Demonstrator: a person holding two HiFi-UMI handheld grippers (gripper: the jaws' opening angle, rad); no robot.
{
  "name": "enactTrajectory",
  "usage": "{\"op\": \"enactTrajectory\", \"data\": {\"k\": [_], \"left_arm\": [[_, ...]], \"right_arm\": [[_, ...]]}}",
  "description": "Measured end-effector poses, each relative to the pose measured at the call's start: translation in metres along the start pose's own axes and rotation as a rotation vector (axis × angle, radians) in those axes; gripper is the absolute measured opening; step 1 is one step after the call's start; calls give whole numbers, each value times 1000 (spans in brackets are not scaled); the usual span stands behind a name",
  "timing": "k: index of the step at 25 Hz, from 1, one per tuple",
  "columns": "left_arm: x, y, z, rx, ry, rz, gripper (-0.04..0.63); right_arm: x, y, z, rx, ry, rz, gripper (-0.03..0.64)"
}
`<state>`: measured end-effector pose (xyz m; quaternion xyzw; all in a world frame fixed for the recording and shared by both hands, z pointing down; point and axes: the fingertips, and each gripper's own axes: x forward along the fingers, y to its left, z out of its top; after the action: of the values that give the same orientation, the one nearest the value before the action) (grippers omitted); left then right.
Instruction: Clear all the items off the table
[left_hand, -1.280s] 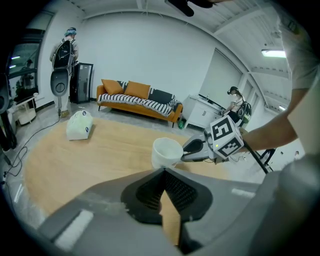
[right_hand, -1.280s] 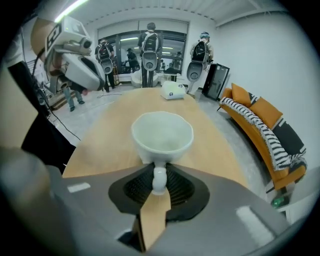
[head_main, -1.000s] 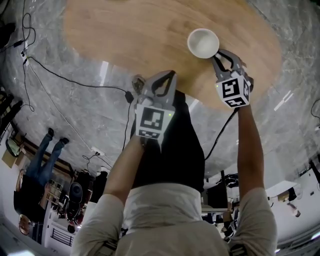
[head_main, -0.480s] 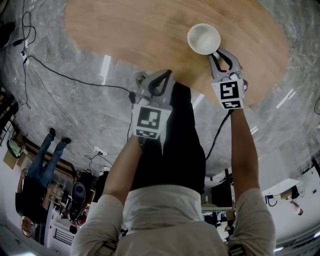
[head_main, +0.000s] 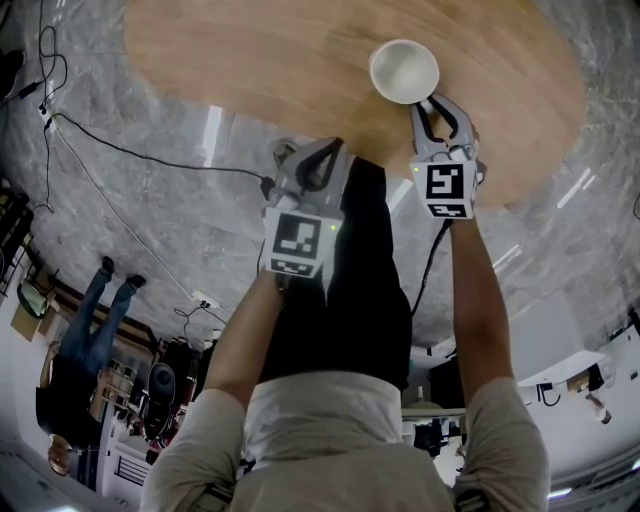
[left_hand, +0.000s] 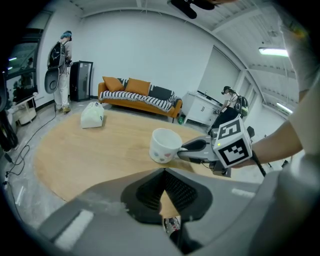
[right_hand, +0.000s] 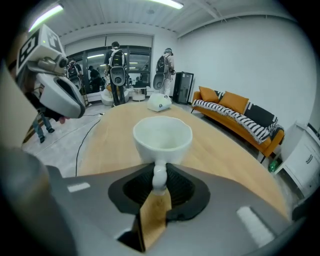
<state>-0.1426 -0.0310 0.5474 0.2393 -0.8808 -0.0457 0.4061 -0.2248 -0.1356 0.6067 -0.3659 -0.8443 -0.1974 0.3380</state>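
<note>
White ceramic marks the task's thing in the head view: the cup (head_main: 404, 71) lies just beyond the tips of your right gripper (head_main: 432, 105), over the wooden table (head_main: 250, 60) and near its edge. Your left gripper (head_main: 325, 148) hangs off the table over the floor (head_main: 150, 220), with nothing ahead of its tips.

Left gripper view: the jaws are closed tip to tip and empty. The cup is ahead of them and to their right, held out on the end of the right gripper. You cannot tell from here whether its base touches the table. A white bag (left_hand: 92, 115) lies far beyond the jaws, to their left, at the far side of the table.

Right gripper view: the jaws are clamped on the thin handle (right_hand: 159, 175), and the bowl of the cup stands upright directly beyond the tips. The bag is well past the cup.

Hazards from this state:
- The grip is on the handle alone, so the bowl's weight acts ahead of the pads. A quick swing or a roll of your wrist could pivot the cup downward or pull it free.
- The table edge is close. A slip during carry-off would likely drop the cup onto the hard floor.
- The bag is out of easy reach. Stretching for it while the cup is held invites a knock.
</note>
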Motion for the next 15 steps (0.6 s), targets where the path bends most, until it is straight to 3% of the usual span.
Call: {"op": "enactTrajectory", "data": {"k": [5, 11, 15], "left_arm": [[0, -4, -2, 2, 5, -3, 21], [1, -6, 2, -3, -9, 5, 21], [-1, 1, -1, -9, -15, 16, 21]], "right_arm": [[0, -2, 2, -45, 4, 38, 78], [-4, -2, 8, 62, -54, 77, 71], [-7, 4, 19, 71, -96, 66, 69]]}}
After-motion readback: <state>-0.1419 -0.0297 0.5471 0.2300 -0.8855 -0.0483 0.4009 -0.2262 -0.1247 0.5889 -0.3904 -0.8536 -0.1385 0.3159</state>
